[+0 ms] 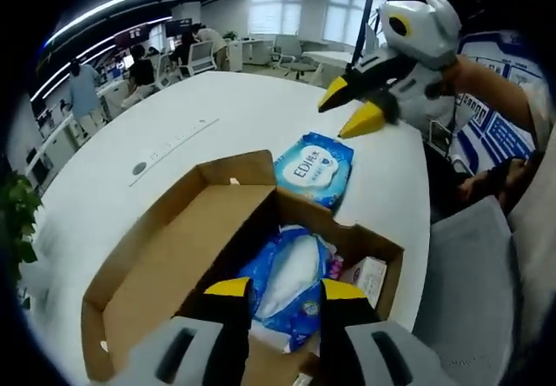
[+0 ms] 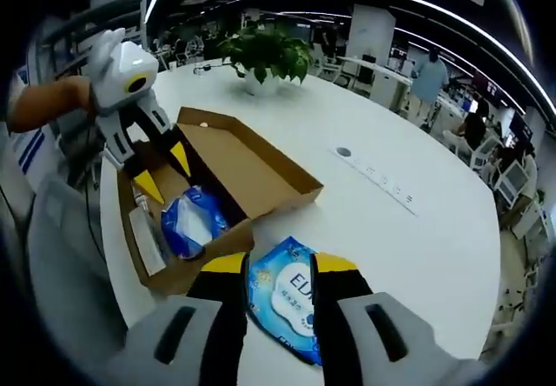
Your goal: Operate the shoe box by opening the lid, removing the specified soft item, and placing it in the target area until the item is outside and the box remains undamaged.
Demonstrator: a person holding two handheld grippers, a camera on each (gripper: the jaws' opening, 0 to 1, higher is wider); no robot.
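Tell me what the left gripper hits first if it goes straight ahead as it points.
Most likely the blue pack lying in the open box: it sits right between and beyond the left gripper tips. Depth is unclear, so how close it is cannot be judged.

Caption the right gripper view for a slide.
Right gripper open above wipes pack on table, open shoe box beside.

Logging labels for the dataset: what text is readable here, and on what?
"EDI" on the blue wipes pack lying on the white table; its smaller print is blurred.
"ED", cut off by a tool tip, on the same pack in the right gripper view.
Print on the blue pack in the shoe box: unreadable.
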